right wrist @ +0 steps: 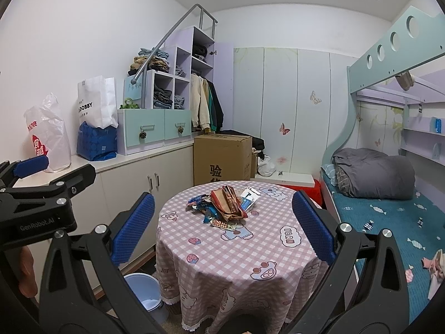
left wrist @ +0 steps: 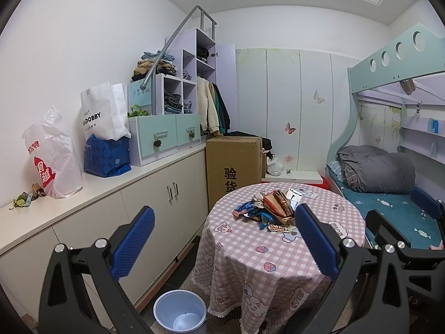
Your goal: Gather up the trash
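A heap of crumpled wrappers (left wrist: pixel 268 207) (right wrist: pixel 226 204) lies in the middle of a round table (left wrist: pixel 244 253) (right wrist: pixel 236 256) with a pink checked cloth. A light blue bin (left wrist: pixel 180 313) (right wrist: pixel 146 296) stands on the floor at the table's left foot. My left gripper (left wrist: pixel 222 236) hangs open in front of the table, short of the wrappers, nothing between its blue pads. My right gripper (right wrist: pixel 222 222) is also open and empty, held back from the heap. The left gripper (right wrist: pixel 30 167) shows at the left edge of the right wrist view, and the right gripper's fingers (left wrist: pixel 425 200) at the right edge of the left wrist view.
A white cabinet counter (left wrist: pixel 111 178) runs along the left wall with plastic bags (left wrist: pixel 52 156) and a blue bag (left wrist: pixel 107 157). A cardboard box (left wrist: pixel 233 161) stands behind the table. A bunk bed (left wrist: pixel 389 194) with a grey duvet fills the right side.
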Action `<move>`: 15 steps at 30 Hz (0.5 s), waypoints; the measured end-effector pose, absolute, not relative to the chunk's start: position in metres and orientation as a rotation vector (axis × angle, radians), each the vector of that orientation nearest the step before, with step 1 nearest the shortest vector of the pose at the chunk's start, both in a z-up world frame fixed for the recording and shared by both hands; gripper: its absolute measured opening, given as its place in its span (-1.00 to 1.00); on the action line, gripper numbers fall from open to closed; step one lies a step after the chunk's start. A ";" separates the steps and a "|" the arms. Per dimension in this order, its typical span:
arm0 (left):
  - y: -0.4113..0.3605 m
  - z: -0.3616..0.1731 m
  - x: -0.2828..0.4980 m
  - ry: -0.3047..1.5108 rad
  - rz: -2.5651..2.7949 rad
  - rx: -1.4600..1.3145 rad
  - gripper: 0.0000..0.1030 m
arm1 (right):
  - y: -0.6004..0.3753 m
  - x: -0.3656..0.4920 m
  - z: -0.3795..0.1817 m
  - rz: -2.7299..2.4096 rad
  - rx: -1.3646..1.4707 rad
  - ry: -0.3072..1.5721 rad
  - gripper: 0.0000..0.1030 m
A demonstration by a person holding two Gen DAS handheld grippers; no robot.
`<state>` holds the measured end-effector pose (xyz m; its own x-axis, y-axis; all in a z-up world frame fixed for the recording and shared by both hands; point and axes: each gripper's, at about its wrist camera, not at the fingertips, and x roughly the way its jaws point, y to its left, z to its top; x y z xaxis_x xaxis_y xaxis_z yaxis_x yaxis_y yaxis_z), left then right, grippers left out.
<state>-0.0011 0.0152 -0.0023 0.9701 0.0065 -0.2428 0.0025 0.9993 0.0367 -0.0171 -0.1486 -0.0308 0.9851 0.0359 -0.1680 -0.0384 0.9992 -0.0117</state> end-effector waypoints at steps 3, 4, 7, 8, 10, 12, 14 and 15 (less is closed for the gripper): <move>0.015 -0.002 -0.001 0.246 0.002 0.037 0.92 | -0.148 -0.017 -0.031 0.037 -0.016 0.168 0.88; 0.016 -0.003 -0.001 0.246 0.002 0.037 0.92 | -0.148 -0.017 -0.031 0.038 -0.017 0.167 0.88; 0.015 -0.003 -0.001 0.246 0.001 0.038 0.92 | -0.149 -0.017 -0.031 0.038 -0.016 0.170 0.88; 0.015 -0.002 -0.001 0.246 0.001 0.038 0.92 | -0.150 -0.017 -0.033 0.039 -0.015 0.171 0.88; 0.016 -0.004 -0.001 0.247 0.002 0.038 0.92 | -0.150 -0.016 -0.035 0.039 -0.014 0.172 0.88; 0.015 -0.007 0.001 0.249 0.003 0.039 0.92 | -0.150 -0.016 -0.037 0.041 -0.013 0.175 0.88; 0.016 -0.010 0.001 0.251 0.004 0.038 0.92 | -0.151 -0.016 -0.038 0.043 -0.013 0.178 0.88; 0.016 -0.011 0.001 0.251 0.004 0.039 0.92 | -0.151 -0.017 -0.038 0.043 -0.014 0.179 0.88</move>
<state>0.0006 0.0159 -0.0106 0.9686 0.0092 -0.2486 0.0004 0.9993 0.0387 -0.0167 -0.1510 -0.0384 0.9831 0.0418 -0.1784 -0.0443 0.9990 -0.0098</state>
